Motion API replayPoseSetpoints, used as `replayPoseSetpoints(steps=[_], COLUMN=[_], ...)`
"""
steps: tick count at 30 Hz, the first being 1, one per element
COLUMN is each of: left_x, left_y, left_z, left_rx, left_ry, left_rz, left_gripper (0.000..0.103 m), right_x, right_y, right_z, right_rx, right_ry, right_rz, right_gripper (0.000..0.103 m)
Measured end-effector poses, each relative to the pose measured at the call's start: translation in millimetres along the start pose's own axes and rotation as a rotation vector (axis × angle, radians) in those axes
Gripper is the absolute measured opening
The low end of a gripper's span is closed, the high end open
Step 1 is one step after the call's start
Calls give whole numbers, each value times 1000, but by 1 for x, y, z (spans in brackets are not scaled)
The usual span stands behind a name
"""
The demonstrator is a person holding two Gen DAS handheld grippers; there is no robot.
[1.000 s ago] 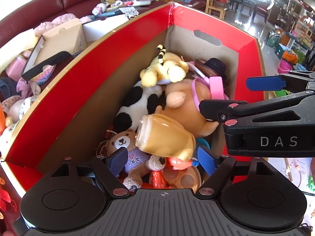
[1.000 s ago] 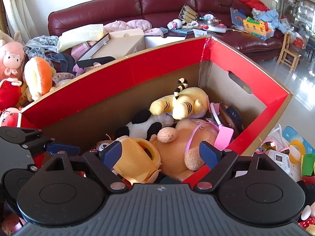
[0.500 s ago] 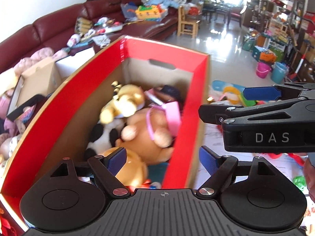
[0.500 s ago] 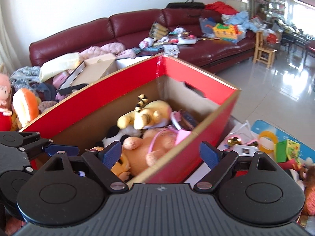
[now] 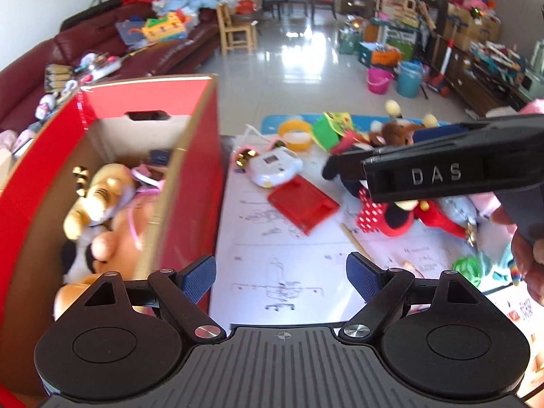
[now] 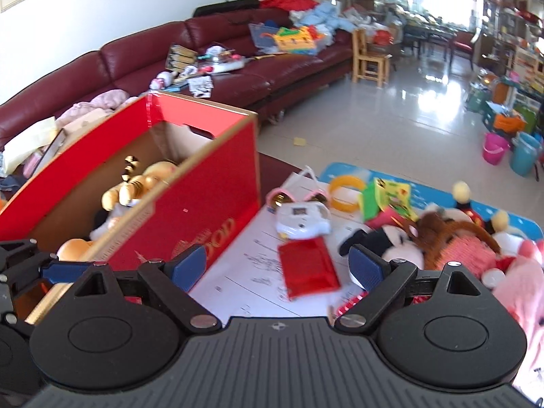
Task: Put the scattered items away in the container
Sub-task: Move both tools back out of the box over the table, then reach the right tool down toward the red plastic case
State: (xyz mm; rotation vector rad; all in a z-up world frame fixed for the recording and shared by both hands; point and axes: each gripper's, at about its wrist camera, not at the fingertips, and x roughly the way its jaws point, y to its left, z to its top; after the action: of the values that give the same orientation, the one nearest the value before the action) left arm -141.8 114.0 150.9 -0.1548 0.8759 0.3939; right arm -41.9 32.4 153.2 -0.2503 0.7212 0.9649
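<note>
The red cardboard box [image 5: 200, 176] [image 6: 204, 204] stands on the left and holds a tiger plush [image 5: 98, 190] and other soft toys. To its right, on the paper-covered table, lie a red flat case [image 5: 302, 204] [image 6: 307, 272], a white toy device [image 5: 275, 166] [image 6: 301, 219], a yellow ring [image 5: 295, 134] and a Minnie plush [image 5: 391, 214] [image 6: 391, 244]. My left gripper [image 5: 281, 278] is open and empty beside the box's right wall. My right gripper [image 6: 278, 267] is open and empty, just short of the red case.
A white sheet with drawings [image 5: 272, 255] covers the table in front of me. A pile of pink and brown plush toys [image 6: 476, 255] fills the right side. A maroon sofa [image 6: 238, 68], a wooden chair [image 6: 369, 57] and buckets [image 6: 494, 148] stand beyond. A hand [image 5: 527, 258] holds the right gripper.
Both grippers have swung right, from over the box's inside to the table beside it with the scattered toys. Both stay open and empty.
</note>
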Motion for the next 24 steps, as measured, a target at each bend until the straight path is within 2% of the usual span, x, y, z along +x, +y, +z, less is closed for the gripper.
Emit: replayPoseSetpoints(steps=[4,12,20,24], left_x=[26,102,140,149], left_y=[-14,-5,2,4], left_z=[-4,-24,-37,-38], left_rx=[15,-75,-111,-118], left_ry=[30,123,164,173], left_rz=[-23,-30,-60,-45], left_gripper=[91,90,90,90], right_x=[7,47,113,156], right_y=[-14,-28,-25,-24], right_z=[-10,-24,-17,-8], right_rx=[28,105,81,47], right_ry=[25,114,213,236], right_rz=[-17,15,32,19], right_gripper=[92,92,92,92])
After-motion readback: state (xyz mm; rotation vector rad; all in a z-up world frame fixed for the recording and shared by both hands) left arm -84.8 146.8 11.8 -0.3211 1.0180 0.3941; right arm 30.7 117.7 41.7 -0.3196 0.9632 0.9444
